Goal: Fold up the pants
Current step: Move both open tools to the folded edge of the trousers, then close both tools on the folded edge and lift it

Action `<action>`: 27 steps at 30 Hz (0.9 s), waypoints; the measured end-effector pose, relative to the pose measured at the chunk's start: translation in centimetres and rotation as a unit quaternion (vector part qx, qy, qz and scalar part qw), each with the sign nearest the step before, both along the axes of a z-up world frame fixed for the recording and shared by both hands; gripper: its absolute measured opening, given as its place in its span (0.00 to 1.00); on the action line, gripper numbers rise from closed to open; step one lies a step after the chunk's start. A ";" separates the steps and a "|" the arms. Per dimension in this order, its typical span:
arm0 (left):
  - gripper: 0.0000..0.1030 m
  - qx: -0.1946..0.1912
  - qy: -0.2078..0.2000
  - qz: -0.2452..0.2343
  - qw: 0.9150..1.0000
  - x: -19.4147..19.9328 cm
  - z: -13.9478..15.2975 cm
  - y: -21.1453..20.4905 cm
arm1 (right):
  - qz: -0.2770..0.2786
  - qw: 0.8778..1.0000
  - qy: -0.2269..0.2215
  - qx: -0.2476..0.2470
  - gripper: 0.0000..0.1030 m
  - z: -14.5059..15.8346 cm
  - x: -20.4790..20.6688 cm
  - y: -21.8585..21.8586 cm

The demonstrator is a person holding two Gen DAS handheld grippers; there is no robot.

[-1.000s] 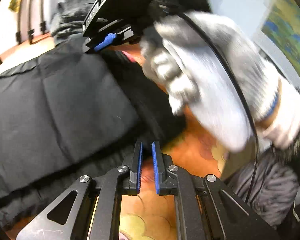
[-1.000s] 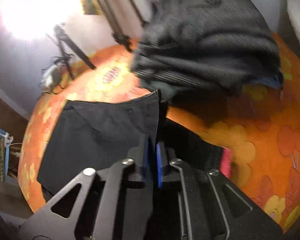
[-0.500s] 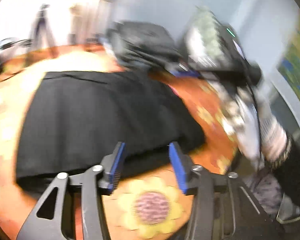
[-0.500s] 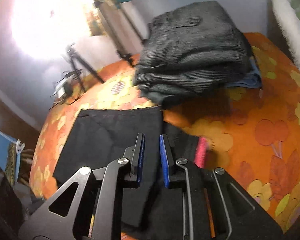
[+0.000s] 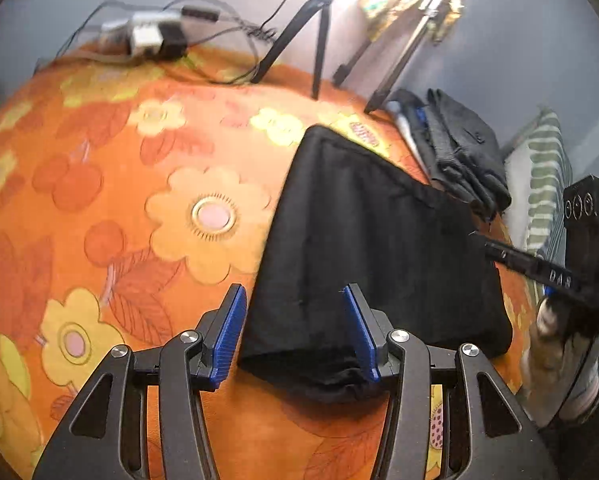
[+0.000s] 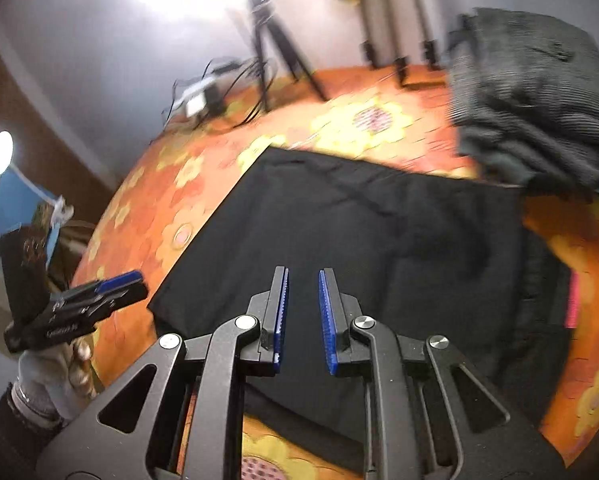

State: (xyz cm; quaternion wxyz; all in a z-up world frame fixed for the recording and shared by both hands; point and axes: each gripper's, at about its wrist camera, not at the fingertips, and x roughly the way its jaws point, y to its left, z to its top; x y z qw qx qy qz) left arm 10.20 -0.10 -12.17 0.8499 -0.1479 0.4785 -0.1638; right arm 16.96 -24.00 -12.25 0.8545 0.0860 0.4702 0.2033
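The black pants (image 5: 371,240) lie folded flat on an orange flowered cloth (image 5: 139,208). My left gripper (image 5: 295,328) stands open above their near corner, which shows between the blue pads without touching them. Its pads grip nothing. In the right wrist view the pants (image 6: 379,232) fill the middle, and my right gripper (image 6: 303,314) hovers over them with a narrow gap and nothing in it. The left gripper (image 6: 111,292) shows at the left edge beside the pants, held by a gloved hand (image 6: 47,364). From the left wrist, the right gripper (image 5: 511,258) reaches in from the right.
A stack of folded dark grey clothes (image 6: 531,92) sits by the pants' far right corner. A tripod (image 5: 299,28) and a small box with cables (image 5: 147,36) stand at the back. A striped cushion (image 5: 547,176) lies to the right. Bare flowered cloth spreads left of the pants.
My left gripper opened and swung away to the pants' other end. My right gripper let go of the pants' edge and drew back; the pants now lie flat.
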 end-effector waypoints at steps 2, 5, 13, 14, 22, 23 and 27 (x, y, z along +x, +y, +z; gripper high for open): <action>0.47 -0.005 0.010 0.001 1.000 0.0 -0.7 0.1 | 0.014 1.000 0.007 -0.010 0.16 -0.7 0.2 1.8; 0.47 0.001 0.020 0.001 1.000 0.4 -1.4 -0.7 | 0.024 0.999 0.023 -0.008 0.16 -1.6 0.7 3.6; 0.45 0.001 0.017 0.017 1.000 0.8 -1.7 -1.0 | 0.024 0.998 0.036 0.042 0.49 -1.1 2.2 6.3; 0.45 0.003 0.016 0.018 1.000 0.8 -1.6 -1.1 | 0.023 0.998 0.040 0.050 0.49 -1.1 2.5 6.7; 0.21 -0.021 0.003 0.027 0.999 0.4 -1.5 -0.5 | 0.004 0.992 0.097 0.087 0.50 -2.4 5.4 9.4; 0.19 -0.019 -0.004 0.022 1.000 0.3 -1.3 -0.6 | 0.001 0.991 0.099 0.087 0.50 -2.5 5.6 9.6; 0.18 -0.011 -0.022 0.012 1.000 -0.2 -0.5 -1.2 | 0.003 0.991 0.100 0.086 0.50 -2.4 6.3 10.6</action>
